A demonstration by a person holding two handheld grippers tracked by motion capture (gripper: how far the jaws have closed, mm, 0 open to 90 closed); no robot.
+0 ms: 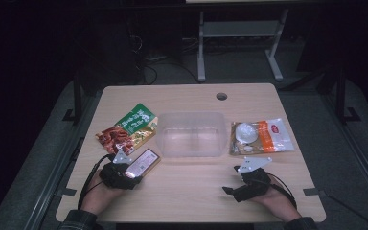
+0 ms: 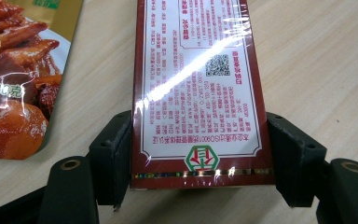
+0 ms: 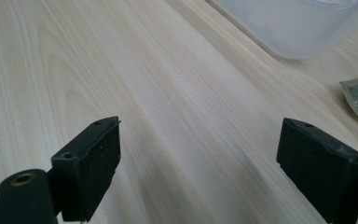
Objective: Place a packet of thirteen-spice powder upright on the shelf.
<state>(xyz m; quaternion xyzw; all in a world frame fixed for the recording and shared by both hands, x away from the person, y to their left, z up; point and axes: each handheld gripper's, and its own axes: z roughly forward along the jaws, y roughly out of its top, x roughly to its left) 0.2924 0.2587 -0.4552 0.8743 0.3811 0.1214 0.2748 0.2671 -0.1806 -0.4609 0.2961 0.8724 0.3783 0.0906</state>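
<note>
Left gripper view: we see the left gripper (image 2: 200, 154) with its jaws partway closed against both long sides of the dark red box (image 2: 198, 93), which lies flat on the table (image 2: 317, 60) at lower centre. In the high view, that box sits lower left, just beside the snack pouch (image 1: 127, 130). Our right gripper (image 3: 198, 163) stands wide open over bare wood, holding nothing.

Black grippers (image 1: 124, 173) — grey three-cornered plates, trailing black cables, brass-eyed jaws — and dark plaid sleeves (image 1: 79, 221).
</note>
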